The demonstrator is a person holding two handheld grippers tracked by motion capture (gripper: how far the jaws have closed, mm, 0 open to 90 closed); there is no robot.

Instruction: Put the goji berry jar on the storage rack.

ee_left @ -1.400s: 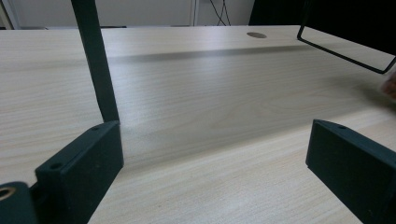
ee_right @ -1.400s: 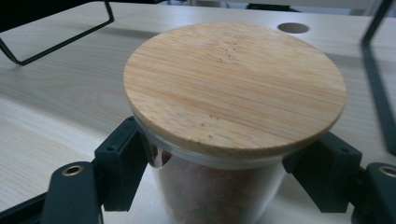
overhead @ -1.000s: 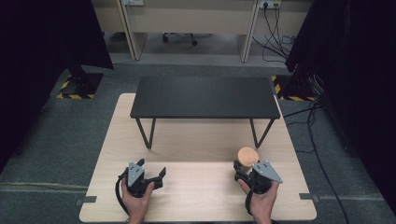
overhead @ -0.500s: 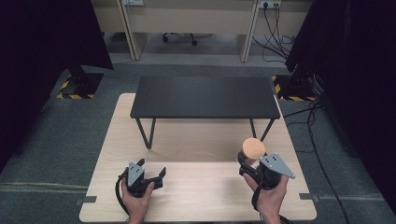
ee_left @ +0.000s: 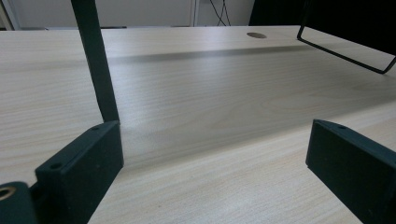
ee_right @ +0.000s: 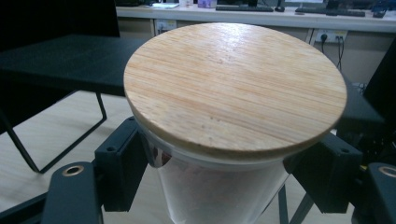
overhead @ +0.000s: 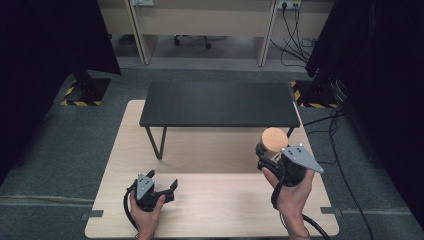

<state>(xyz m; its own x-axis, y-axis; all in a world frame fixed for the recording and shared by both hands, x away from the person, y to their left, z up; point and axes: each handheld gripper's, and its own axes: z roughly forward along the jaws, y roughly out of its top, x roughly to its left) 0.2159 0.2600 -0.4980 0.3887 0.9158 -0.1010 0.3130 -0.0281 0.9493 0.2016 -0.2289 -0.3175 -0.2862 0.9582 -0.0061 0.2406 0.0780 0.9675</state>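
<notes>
High view: jar (overhead: 274, 141) beside shelf (overhead: 220, 104) edge

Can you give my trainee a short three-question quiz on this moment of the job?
1. What does the right gripper hold?
2. True or false: the left gripper has its jaws apart with nothing between them.
3. The black shelf stands on: A the wooden table, B the floor.

Key:
1. A clear jar with a round wooden lid, gripped just under the lid.
2. True.
3. A.
</notes>
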